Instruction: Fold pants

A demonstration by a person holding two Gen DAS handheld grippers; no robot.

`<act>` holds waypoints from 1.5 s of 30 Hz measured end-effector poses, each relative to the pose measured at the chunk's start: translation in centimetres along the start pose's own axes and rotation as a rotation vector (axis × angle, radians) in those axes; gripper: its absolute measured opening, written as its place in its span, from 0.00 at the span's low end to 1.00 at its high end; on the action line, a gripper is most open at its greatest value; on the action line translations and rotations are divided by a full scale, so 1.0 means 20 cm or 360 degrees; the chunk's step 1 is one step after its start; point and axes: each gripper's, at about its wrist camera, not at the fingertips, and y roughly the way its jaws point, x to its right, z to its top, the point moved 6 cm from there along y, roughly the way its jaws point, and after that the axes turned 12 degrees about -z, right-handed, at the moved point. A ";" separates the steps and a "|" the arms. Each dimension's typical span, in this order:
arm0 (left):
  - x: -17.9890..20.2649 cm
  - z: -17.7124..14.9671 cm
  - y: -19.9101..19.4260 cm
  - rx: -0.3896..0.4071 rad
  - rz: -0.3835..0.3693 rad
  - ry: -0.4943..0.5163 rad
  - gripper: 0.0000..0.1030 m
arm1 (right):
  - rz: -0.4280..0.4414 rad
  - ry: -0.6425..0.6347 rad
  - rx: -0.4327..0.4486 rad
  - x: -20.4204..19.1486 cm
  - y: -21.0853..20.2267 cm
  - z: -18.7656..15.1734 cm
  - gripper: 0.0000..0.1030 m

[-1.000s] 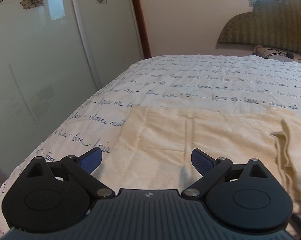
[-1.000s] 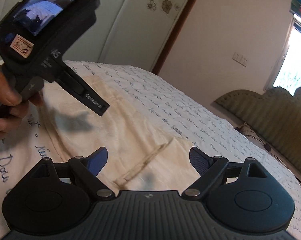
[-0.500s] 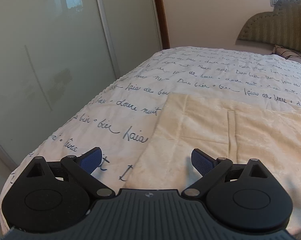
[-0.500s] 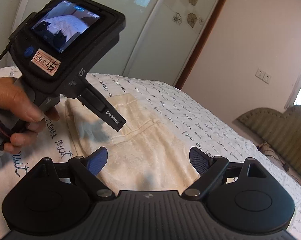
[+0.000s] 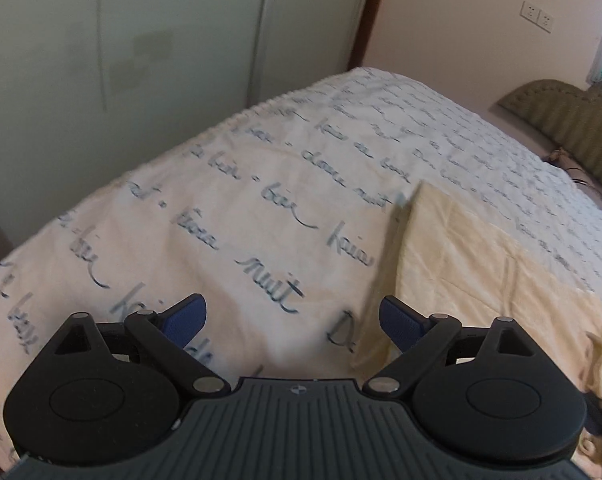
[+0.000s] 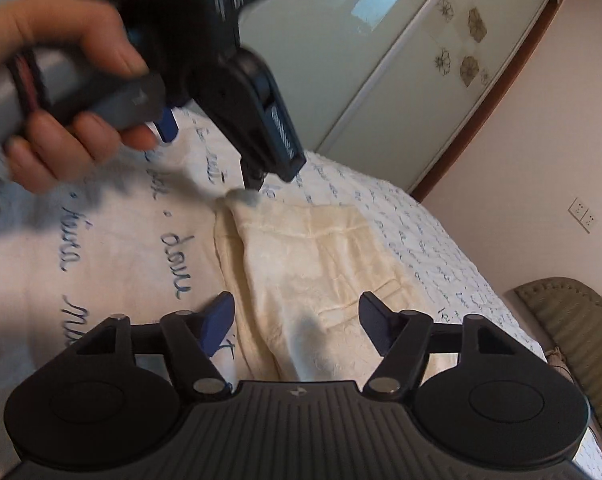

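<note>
Both grippers' fingers wide; left gripper [image 5: 292, 318] beside pants [image 5: 477, 264] edge.

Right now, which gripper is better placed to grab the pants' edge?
Left. The left gripper is open, its right finger already at the pants edge. The right gripper is open too, hovering above mid-fabric.

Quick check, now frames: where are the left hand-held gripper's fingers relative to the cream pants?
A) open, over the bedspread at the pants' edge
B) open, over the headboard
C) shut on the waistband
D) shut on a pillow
A: in the left wrist view the left hand-held gripper stands open and empty over the lettered bedspread, its right finger at the edge of the pants.
</note>
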 end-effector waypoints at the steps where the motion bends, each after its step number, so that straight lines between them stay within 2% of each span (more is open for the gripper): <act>1: 0.00 -0.01 0.00 -0.0007 -0.0009 -0.0005 0.90 | -0.0008 -0.0025 -0.0028 -0.01 0.02 -0.01 0.65; 6: 0.00 -0.01 -0.01 -0.0024 -0.0090 -0.0075 0.90 | 0.0045 -0.0114 -0.0052 -0.07 0.00 -0.03 0.65; 10: 0.01 0.01 -0.03 -0.0013 -0.0200 -0.0118 0.90 | -0.0047 -0.0149 -0.0030 -0.10 0.02 -0.01 0.65; 13: 0.00 0.01 -0.01 -0.0031 -0.0286 -0.0181 0.91 | -0.0143 -0.0198 0.0047 -0.13 0.06 0.03 0.65; 15: -0.02 0.02 0.02 -0.0062 -0.0373 -0.0278 0.91 | -0.0133 -0.0241 0.0089 -0.17 0.09 0.06 0.51; 17: -0.03 0.02 0.04 -0.0091 -0.0487 -0.0386 0.91 | -0.0074 -0.0273 0.0107 -0.21 0.12 0.08 0.24; 19: -0.04 0.02 0.06 -0.0118 -0.0588 -0.0466 0.92 | -0.0067 -0.0292 0.0124 -0.23 0.13 0.08 0.18; 22: -0.03 0.05 0.11 -0.0150 -0.0710 -0.0542 0.92 | -0.0023 -0.0109 0.0131 -0.13 0.11 0.10 0.12; 24: -0.01 0.07 0.15 -0.0173 -0.0803 -0.0603 0.92 | 0.0008 0.0014 0.0133 -0.05 0.08 0.12 0.11; 28: 0.04 0.08 0.22 -0.0186 -0.0949 -0.0737 0.94 | 0.0062 0.0074 0.0121 0.01 0.06 0.13 0.11; 31: 0.05 0.06 0.28 -0.0222 -0.0941 -0.0796 0.94 | 0.0108 0.0069 0.0103 -0.03 0.06 0.12 0.11; 35: 0.09 0.06 0.34 -0.0248 -0.0928 -0.0764 0.90 | 0.0106 0.0142 0.0112 -0.02 0.07 0.11 0.11; 36: 0.10 0.07 0.35 -0.0252 -0.0925 -0.0749 0.84 | 0.0106 0.0175 0.0112 0.00 0.07 0.12 0.11; 37: 0.11 0.08 0.37 -0.0264 -0.0921 -0.0740 0.69 | 0.0107 0.0213 0.0109 0.02 0.07 0.12 0.11; 38: 0.13 0.08 0.40 -0.0285 -0.0920 -0.0733 0.60 | 0.0111 0.0254 0.0098 0.05 0.07 0.12 0.11; 39: 0.14 0.08 0.42 -0.0320 -0.0922 -0.0719 0.40 | 0.0113 0.0288 0.0083 0.06 0.07 0.11 0.11; 40: 0.15 0.07 0.45 -0.0352 -0.0889 -0.0692 0.36 | 0.0124 0.0300 0.0058 0.07 0.07 0.11 0.11; 41: 0.16 0.07 0.46 -0.0363 -0.0843 -0.0657 0.27 | 0.0137 0.0284 0.0033 0.06 0.07 0.10 0.12; 43: 0.17 0.05 0.46 -0.0337 -0.0783 -0.0578 0.17 | 0.0108 0.0217 0.0001 0.03 0.04 0.06 0.13; 45: 0.19 0.05 0.44 -0.0300 -0.0776 -0.0519 0.15 | 0.0095 0.0194 -0.0024 0.01 0.01 0.01 0.13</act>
